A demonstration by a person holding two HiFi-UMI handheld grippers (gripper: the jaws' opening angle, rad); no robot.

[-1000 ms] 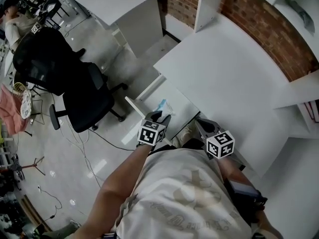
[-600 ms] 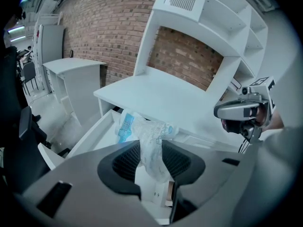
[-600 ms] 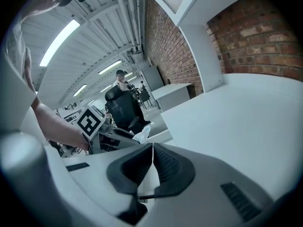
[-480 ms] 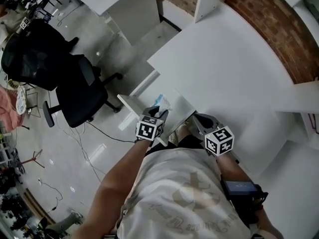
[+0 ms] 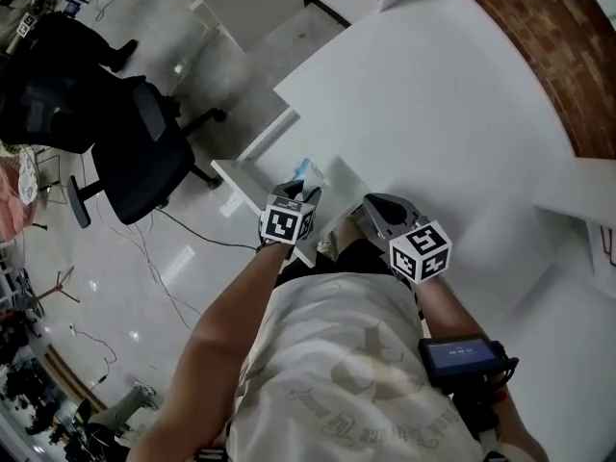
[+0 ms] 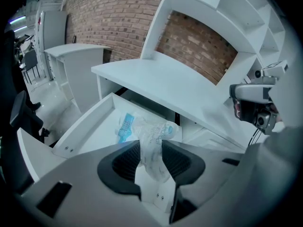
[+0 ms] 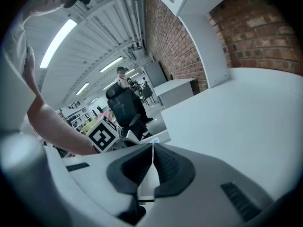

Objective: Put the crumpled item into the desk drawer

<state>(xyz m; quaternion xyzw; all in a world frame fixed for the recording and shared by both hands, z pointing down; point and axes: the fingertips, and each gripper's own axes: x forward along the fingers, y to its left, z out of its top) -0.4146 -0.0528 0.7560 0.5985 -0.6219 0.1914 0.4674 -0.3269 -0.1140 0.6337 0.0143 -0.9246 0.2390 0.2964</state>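
Gripping the crumpled item (image 6: 154,135), the L gripper (image 6: 150,150) had both pads pressed on it. It's a clear plastic wrapper w/ blue print. The lower part was pinched between the jaws and the top bunched out past the tips. In head view the L gripper (image 5: 306,185) pointed steeply down over the open drawer (image 6: 97,126), w/ the item (image 5: 310,170) at its tip, inside the drawer outline. Couldn't tell if it touched the drawer floor.

R gripper (image 7: 152,148) had its jaws together w/ nothing between them. In head view it (image 5: 370,210) sat just right of the L one, by the desk top (image 5: 433,114) edge, not touching the item.

Desk top was white w/ a brick wall (image 6: 109,18) behind. A black office chair (image 5: 135,152) stood on the floor left of the drawer.
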